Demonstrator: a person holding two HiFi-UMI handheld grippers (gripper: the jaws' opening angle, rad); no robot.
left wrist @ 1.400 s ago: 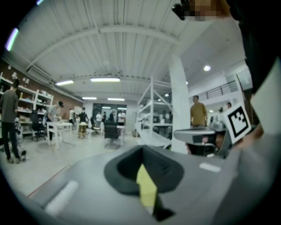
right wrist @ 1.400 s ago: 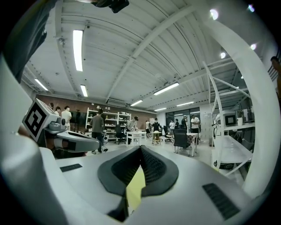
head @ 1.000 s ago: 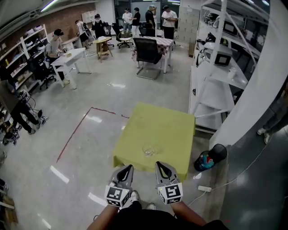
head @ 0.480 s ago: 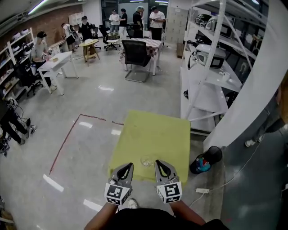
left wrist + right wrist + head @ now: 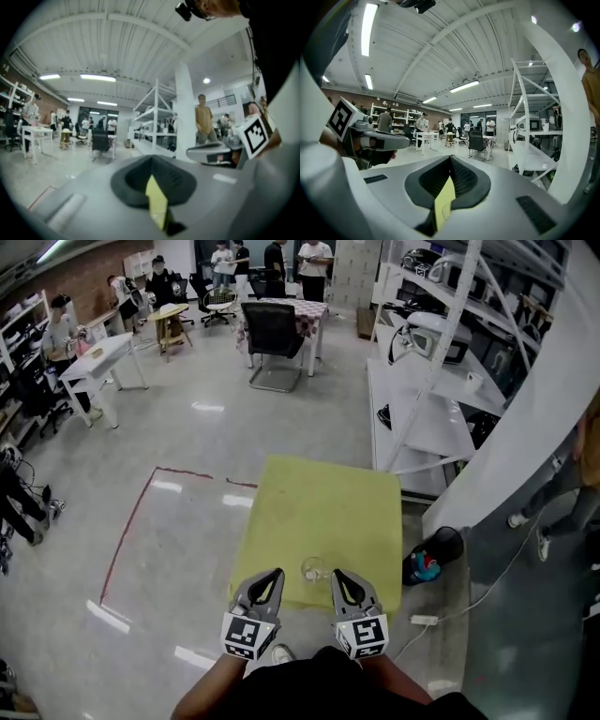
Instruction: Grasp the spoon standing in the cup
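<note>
Head view showed a yellow-green table (image 5: 319,502) with a clear cup (image 5: 313,568) near its near edge – spoon too small to make out inside it. Left gripper (image 5: 272,575) and right gripper (image 5: 340,576) hung side by side at that edge, the cup between their tips and touching neither. Left gripper view: jaws met at the tips, nothing clamped, only a sliver of yellow table in the gap behind them. Right gripper view: same – jaws closed tip to tip, empty, yellow table in the slot with a faint round outline that could be the cup. White shelving (image 5: 422,399) stood right of the table, a black bin (image 5: 441,545) by its corner, red tape line (image 5: 131,531) on the floor at left.
</note>
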